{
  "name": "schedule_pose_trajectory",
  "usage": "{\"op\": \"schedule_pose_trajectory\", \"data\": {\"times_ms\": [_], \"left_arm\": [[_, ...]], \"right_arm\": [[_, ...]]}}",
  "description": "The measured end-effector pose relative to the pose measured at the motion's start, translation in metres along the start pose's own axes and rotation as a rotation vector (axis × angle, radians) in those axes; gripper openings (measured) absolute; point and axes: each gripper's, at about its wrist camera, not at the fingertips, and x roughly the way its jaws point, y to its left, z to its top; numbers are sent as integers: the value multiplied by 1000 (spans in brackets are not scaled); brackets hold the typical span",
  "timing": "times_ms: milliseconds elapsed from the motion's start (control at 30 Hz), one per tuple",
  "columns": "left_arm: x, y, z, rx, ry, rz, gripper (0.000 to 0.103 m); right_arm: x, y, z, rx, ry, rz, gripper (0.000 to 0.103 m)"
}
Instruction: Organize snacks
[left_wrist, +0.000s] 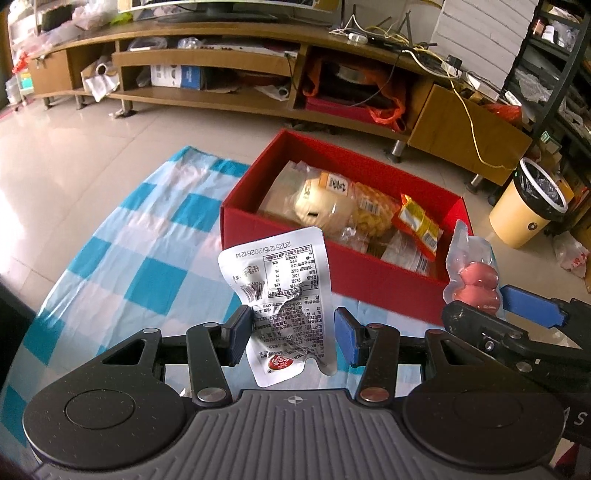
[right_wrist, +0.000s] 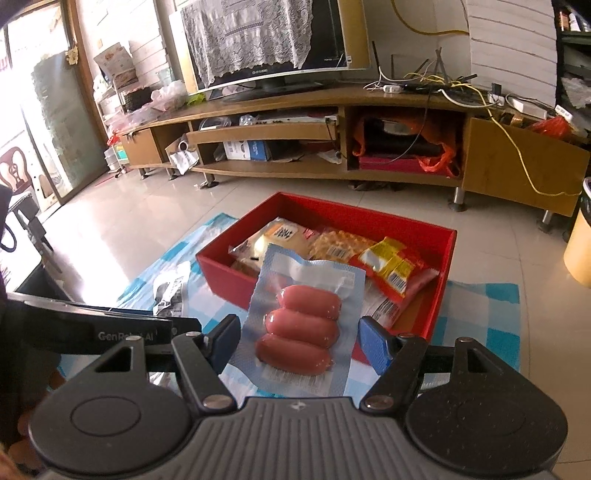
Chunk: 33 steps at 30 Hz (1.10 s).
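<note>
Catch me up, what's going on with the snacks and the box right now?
A person works two handheld grippers. The left gripper clamps a white snack pouch, and the right gripper clamps a sausage pack. Both packs are held up short of the red box, which sits on a blue checked cloth and already holds several packets, including a yellow snack packet. Neither held pack is in the box yet.

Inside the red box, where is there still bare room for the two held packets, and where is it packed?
Red box: bare floor shows along its far wall and in the far right corner. The middle and near side are packed with the bun packet and yellow packet. The checked cloth left of the box lies open.
</note>
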Motion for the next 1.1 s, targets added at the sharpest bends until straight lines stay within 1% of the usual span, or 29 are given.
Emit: {"op": "schedule_pose_trajectory", "data": {"times_ms": [300, 500, 700, 733, 767, 800, 900, 1000, 1100], "left_arm": [[8, -11, 17, 19, -21, 8, 57], [12, -15, 31, 30, -51, 23, 57], [22, -20, 40, 50, -55, 34, 57], [23, -20, 41, 53, -56, 36, 57], [25, -21, 42, 56, -57, 39, 53], [26, -22, 43, 60, -60, 40, 51], [30, -25, 47, 70, -70, 50, 51], [38, -27, 54, 70, -66, 52, 51], [43, -23, 54, 59, -42, 45, 51]], "right_arm": [[5, -9, 17, 21, -27, -15, 70], [10, -19, 25, 41, -34, -36, 70], [17, -28, 32, 55, -36, -50, 70], [19, -29, 33, 58, -35, -51, 70], [20, -30, 35, 60, -36, -52, 70], [22, -31, 36, 61, -36, -54, 70], [25, -34, 40, 66, -40, -58, 70], [31, -38, 42, 69, -40, -67, 70], [38, -41, 42, 78, -26, -73, 70]]}}
